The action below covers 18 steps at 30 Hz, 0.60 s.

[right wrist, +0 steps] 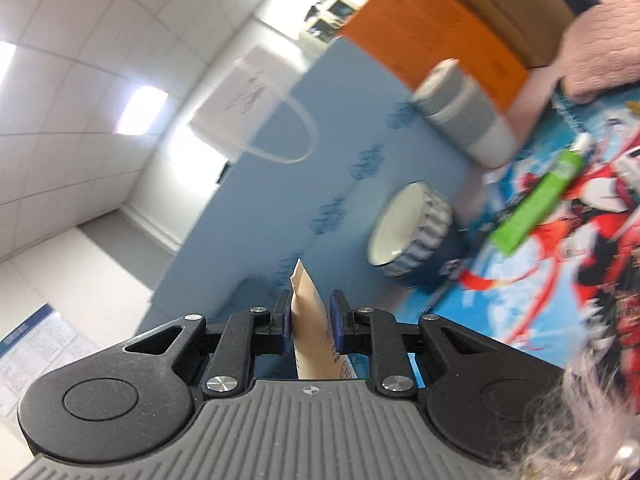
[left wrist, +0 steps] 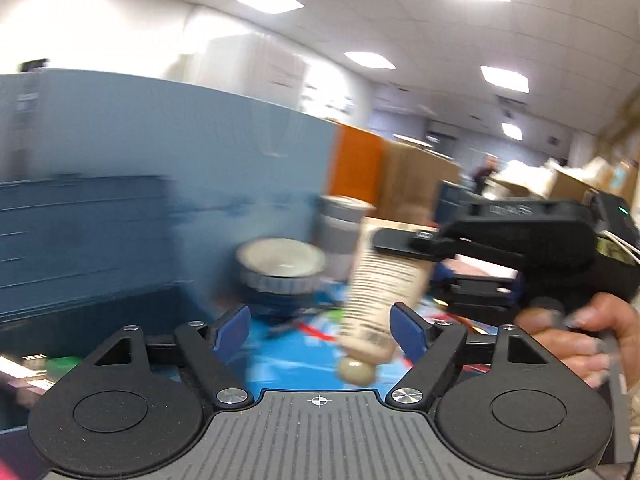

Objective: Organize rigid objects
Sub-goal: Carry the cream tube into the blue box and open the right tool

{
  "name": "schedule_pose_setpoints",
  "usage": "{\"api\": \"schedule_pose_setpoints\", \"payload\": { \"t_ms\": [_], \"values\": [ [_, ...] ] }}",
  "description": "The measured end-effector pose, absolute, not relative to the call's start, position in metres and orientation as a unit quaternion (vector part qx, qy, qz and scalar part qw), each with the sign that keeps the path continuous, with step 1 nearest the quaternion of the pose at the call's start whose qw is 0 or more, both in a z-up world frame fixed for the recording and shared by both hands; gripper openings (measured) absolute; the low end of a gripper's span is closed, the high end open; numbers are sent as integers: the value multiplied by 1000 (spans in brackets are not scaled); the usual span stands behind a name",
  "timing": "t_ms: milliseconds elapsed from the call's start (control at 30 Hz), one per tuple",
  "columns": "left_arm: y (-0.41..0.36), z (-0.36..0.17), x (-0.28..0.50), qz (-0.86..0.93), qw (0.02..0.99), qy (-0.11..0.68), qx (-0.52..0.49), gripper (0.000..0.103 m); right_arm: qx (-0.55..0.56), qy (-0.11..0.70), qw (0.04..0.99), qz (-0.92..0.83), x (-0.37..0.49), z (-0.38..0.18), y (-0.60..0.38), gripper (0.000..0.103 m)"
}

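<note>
Right wrist view, centre bottom: the right gripper (right wrist: 309,322) has its jaws clenched on the beige tube (right wrist: 306,328), aloft; the left gripper (left wrist: 320,330) is released. Keep the grip firm and lower the tube gently beside the green tube (right wrist: 536,204).

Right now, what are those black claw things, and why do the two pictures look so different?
They are two grabbing tools that a person holds, one in each hand. Each carries its own camera looking out along its fingers, so each picture is that tool's view. The left tool is open and holds nothing. The right tool pinches a beige tube; the left camera sees that tube hanging cap down. On the colourful mat lie a green tube and a round bowl, with a grey and white cup beside them. Everything is blurry.
</note>
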<state>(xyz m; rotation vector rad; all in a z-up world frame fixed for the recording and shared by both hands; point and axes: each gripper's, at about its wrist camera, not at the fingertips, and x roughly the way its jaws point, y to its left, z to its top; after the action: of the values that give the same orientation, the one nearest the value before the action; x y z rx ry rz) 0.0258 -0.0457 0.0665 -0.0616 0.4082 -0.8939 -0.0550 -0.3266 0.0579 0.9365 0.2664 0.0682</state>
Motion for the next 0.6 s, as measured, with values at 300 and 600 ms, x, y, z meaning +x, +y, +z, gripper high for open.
{"api": "schedule_pose_setpoints", "payload": {
  "t_ms": [300, 600],
  "values": [
    [67, 66, 77, -274, 907, 228, -224, 99, 428, 134, 892, 62, -3, 66, -254, 18],
    [75, 64, 86, -263, 909, 236, -221, 100, 427, 140, 892, 46, 38, 57, -194, 18]
  ]
}}
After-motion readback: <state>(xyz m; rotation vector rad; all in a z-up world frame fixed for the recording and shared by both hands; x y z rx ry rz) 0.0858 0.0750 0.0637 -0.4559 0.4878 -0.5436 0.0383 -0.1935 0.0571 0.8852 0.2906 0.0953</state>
